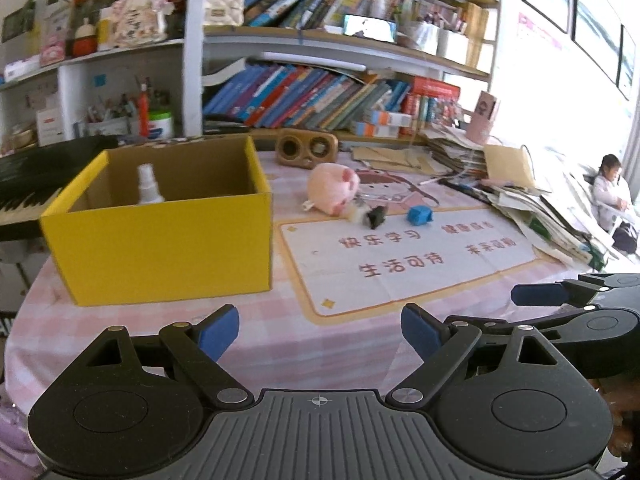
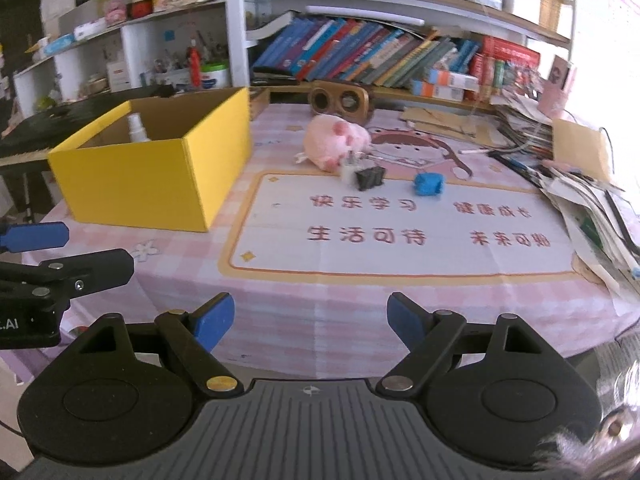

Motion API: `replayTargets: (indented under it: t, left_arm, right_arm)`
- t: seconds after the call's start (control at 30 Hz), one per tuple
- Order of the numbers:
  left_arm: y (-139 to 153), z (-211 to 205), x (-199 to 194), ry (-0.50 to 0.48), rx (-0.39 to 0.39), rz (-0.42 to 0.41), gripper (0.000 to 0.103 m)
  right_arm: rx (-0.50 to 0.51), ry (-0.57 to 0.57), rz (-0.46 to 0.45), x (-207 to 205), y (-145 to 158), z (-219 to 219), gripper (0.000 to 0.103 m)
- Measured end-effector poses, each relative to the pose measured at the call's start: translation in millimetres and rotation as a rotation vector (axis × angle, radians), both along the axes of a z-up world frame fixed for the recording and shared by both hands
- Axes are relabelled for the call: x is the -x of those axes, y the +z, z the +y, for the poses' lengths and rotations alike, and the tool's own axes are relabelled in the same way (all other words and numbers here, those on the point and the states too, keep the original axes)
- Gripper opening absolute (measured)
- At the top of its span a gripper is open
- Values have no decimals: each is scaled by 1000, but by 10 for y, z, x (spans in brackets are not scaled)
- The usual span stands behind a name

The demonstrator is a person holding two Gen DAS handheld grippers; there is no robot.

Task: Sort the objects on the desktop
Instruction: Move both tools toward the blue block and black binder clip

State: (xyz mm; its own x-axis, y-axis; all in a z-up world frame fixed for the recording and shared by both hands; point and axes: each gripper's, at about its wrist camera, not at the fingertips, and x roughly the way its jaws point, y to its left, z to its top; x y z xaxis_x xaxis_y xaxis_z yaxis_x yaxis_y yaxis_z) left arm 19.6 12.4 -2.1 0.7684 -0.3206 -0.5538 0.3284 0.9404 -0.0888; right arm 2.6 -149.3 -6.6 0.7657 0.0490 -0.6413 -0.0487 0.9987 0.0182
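Left wrist: spray bottle point(image 1: 149, 185) inside yellow box point(image 1: 168, 246)

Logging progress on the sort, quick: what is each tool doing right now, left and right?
Left tool: open, holding nothing.
Right tool: open, holding nothing.
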Motion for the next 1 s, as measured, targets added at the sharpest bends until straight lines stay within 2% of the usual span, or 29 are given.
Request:
replayTargets:
  t: [0.4, 0.67, 1.0]
  left_arm:
    - [-27, -481, -301, -68, -33, 12, 91]
    - [-34, -837, -606, -97, -43, 24, 91]
    - [-59, -1293, -1046, -88, -34, 40, 91]
  right_arm:
    - [-14, -44, 27, -235, -45, -426, 83]
    - [-20, -57, 54, -550, -59, -771, 83]
    - [-19, -57, 66, -1034, -69, -1279, 83]
